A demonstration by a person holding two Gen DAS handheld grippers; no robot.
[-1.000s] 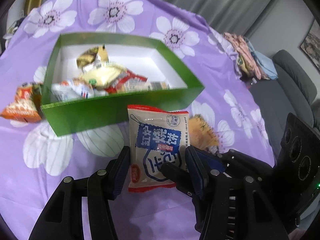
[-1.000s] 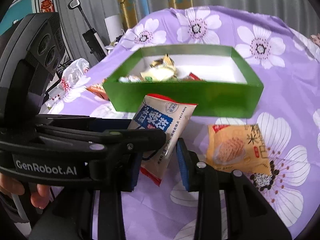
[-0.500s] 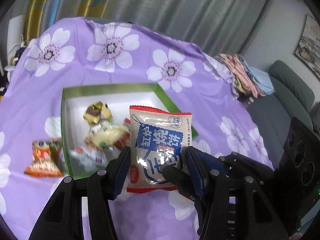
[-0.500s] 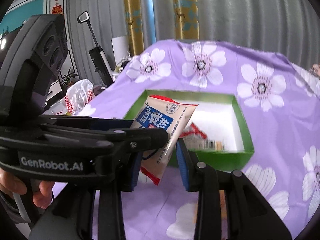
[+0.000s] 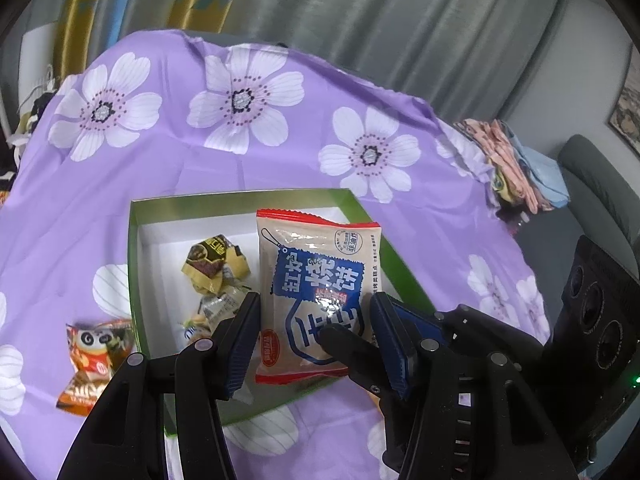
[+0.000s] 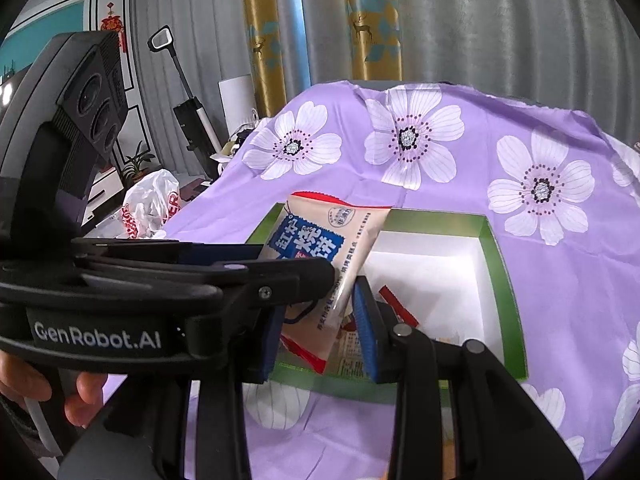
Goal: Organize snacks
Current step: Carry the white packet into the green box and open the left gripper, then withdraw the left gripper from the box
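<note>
At the far left, an orange foil snack packet with a cartoon face (image 5: 94,360) lies on the purple cloth printed with white flowers (image 5: 240,160) that covers the worktop. It sits just outside the left wall of the shallow green cardboard box with a white inside (image 5: 134,280), so it has not been put away yet.

Inside the box, toward its left half, lie a crumpled yellow-and-brown wrapped sweet (image 5: 214,264) and a few smaller wrappers, partly hidden behind a finger. The right wrist view shows a red-edged packet (image 6: 400,312) on the box floor as well. Part of the sorting looks done.

The beige biscuit packet with a blue label and red sealed ends (image 5: 316,288) hangs upright in the air above the box's right half, clear of the floor. The left gripper (image 5: 316,340) has its jaws closed against the packet's two side edges. The right gripper (image 6: 318,332) comes in from the right and its jaws pinch the lower part of the same packet; from the left wrist camera one of its black fingers crosses the packet's face. Both grippers hold it together.

Further right, off the cloth, are a pile of folded clothes (image 5: 516,160) and a grey sofa (image 5: 592,184).

As I judge it, the task is around its middle. This packet is placed over the box and only needs lowering and letting go. After that the orange packet remains, plus anything the cameras cannot see.
</note>
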